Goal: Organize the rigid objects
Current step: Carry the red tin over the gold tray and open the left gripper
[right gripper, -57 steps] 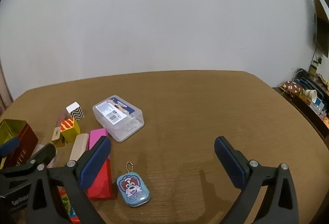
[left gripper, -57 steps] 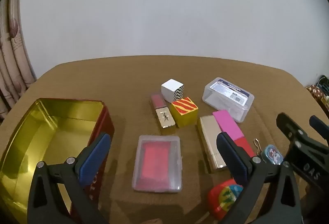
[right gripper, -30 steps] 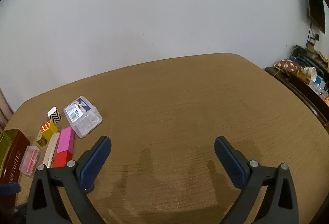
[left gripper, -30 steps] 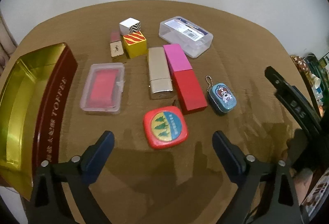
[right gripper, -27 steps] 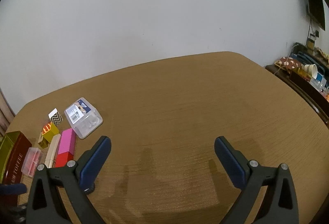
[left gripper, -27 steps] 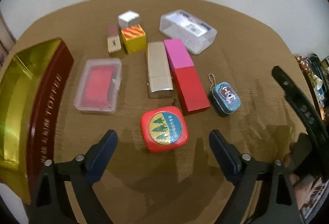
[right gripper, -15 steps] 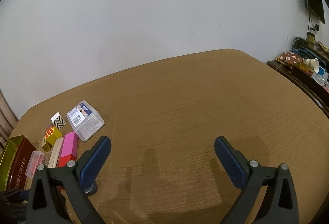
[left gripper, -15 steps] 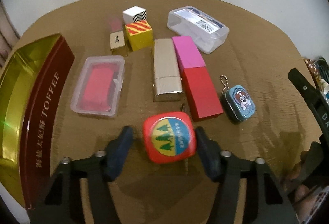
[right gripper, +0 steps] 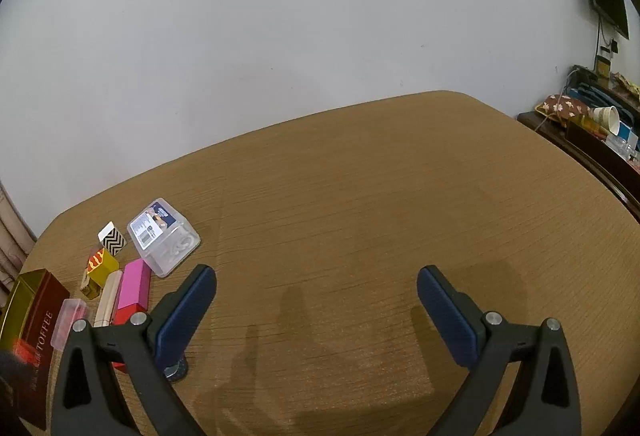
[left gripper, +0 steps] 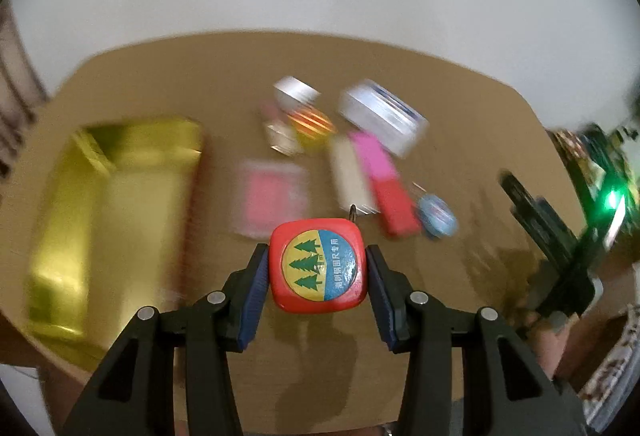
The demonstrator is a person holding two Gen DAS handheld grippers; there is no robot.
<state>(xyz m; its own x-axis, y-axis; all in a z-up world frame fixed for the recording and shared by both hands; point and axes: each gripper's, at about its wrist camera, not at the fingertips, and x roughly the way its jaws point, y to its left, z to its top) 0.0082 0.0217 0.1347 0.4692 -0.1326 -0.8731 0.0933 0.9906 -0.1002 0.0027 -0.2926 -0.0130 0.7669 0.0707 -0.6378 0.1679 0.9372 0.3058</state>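
My left gripper (left gripper: 317, 272) is shut on a red square tape measure (left gripper: 318, 270) with a tree picture and holds it above the brown table. An open gold-lined red tin (left gripper: 116, 204) marked TOFFEE lies at the left; it also shows in the right wrist view (right gripper: 34, 310). On the table behind lie a clear case with a red insert (left gripper: 272, 198), a pink and red box (left gripper: 386, 182), a champagne box (left gripper: 350, 176), a small blue tin (left gripper: 438, 216) and a clear plastic box (left gripper: 382, 116). My right gripper (right gripper: 316, 308) is open and empty over bare table.
A yellow striped cube (right gripper: 103, 265) and a white zigzag cube (right gripper: 112, 236) stand near the clear plastic box (right gripper: 164, 236). A sideboard with clutter (right gripper: 592, 140) is beyond the table's right edge. The left wrist view is blurred by motion.
My left gripper closed on the red tape measure and lifted it off the table, swinging towards the tin. My right gripper stayed open and barely moved.
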